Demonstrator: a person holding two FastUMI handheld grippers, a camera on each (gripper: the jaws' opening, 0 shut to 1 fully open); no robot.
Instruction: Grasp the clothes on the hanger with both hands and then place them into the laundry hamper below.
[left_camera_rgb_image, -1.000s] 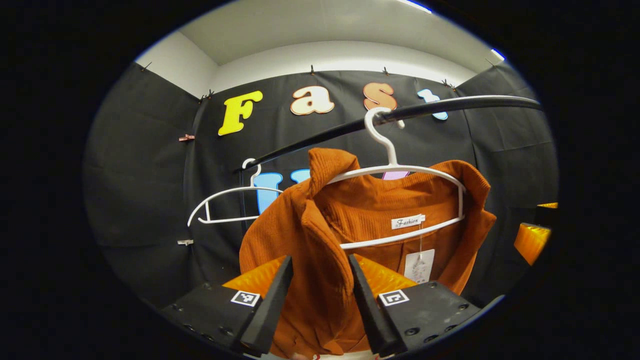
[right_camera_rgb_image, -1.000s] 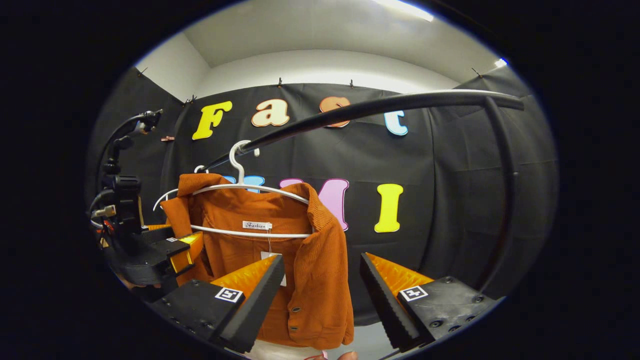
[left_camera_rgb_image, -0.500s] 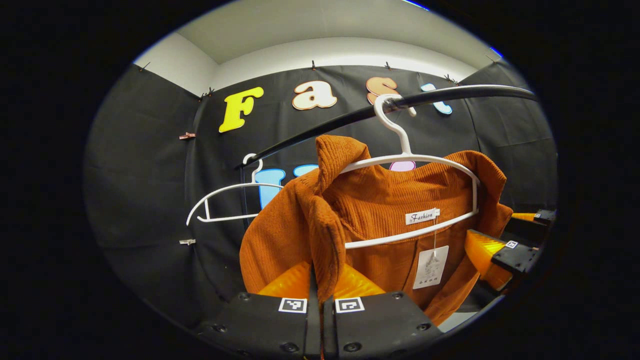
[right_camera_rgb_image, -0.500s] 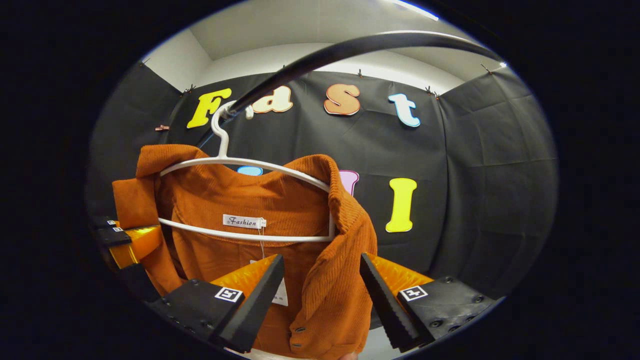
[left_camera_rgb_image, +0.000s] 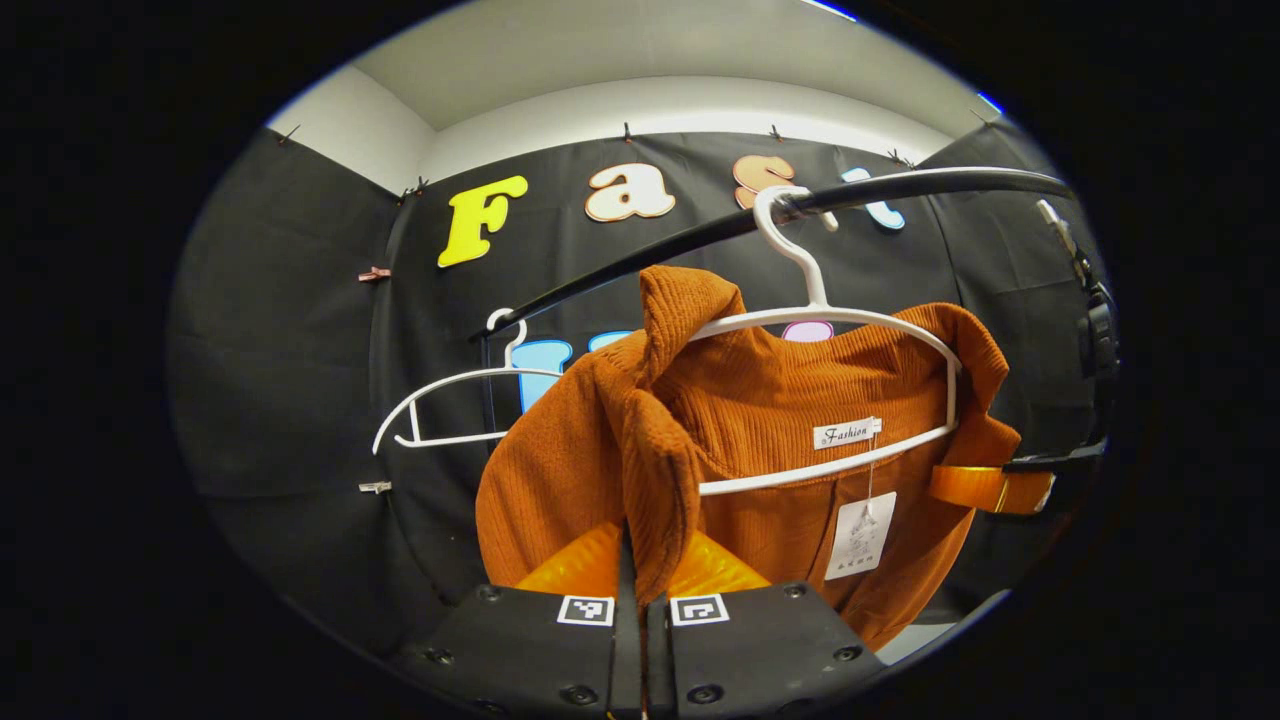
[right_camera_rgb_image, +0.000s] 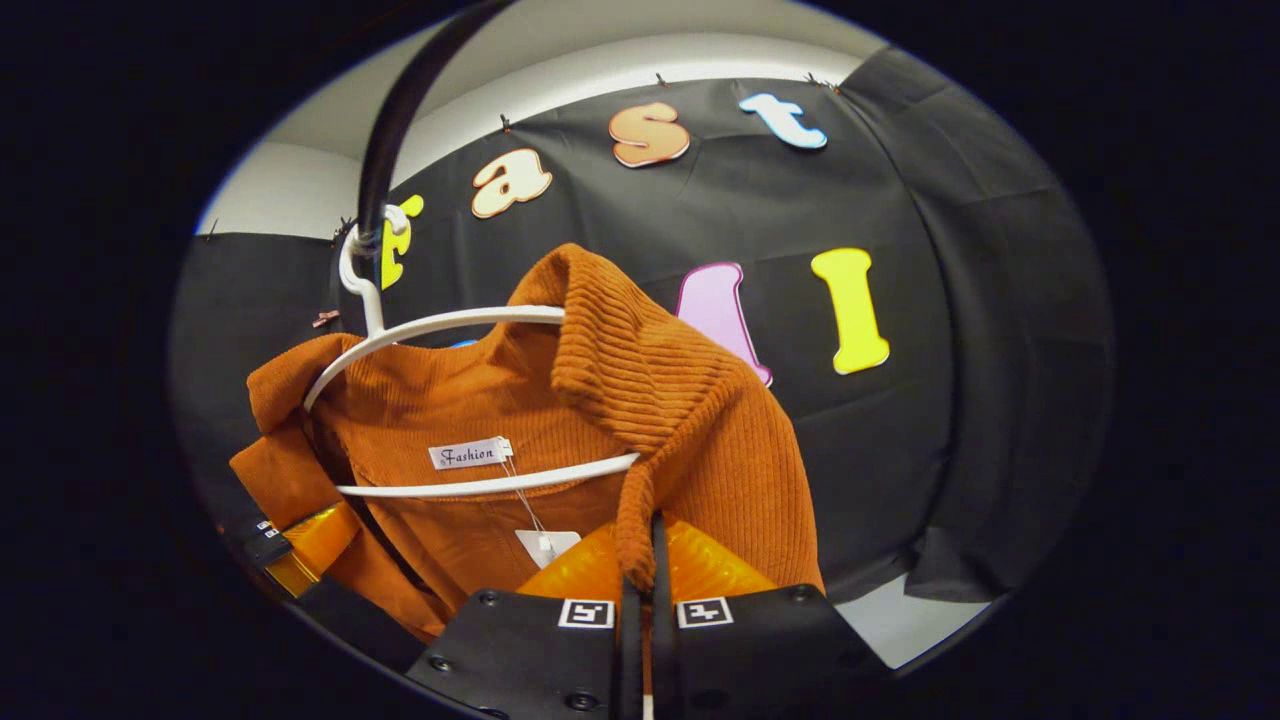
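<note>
A rust-orange ribbed corduroy jacket (left_camera_rgb_image: 760, 420) hangs on a white plastic hanger (left_camera_rgb_image: 840, 320) hooked over a black metal rail (left_camera_rgb_image: 880, 190); a paper tag (left_camera_rgb_image: 855, 535) dangles below its collar label. A second, bare white hanger (left_camera_rgb_image: 450, 400) hangs beside it. The left gripper (left_camera_rgb_image: 640, 590) pinches one front edge, the right gripper (right_camera_rgb_image: 645, 590) the other.

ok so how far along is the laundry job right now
Done: both grasps. The left claw and the right claw are each shut on the orange jacket. In hand: the jacket, hung on its white hanger. Left: slipping it off and lowering it into the hamper.
</note>
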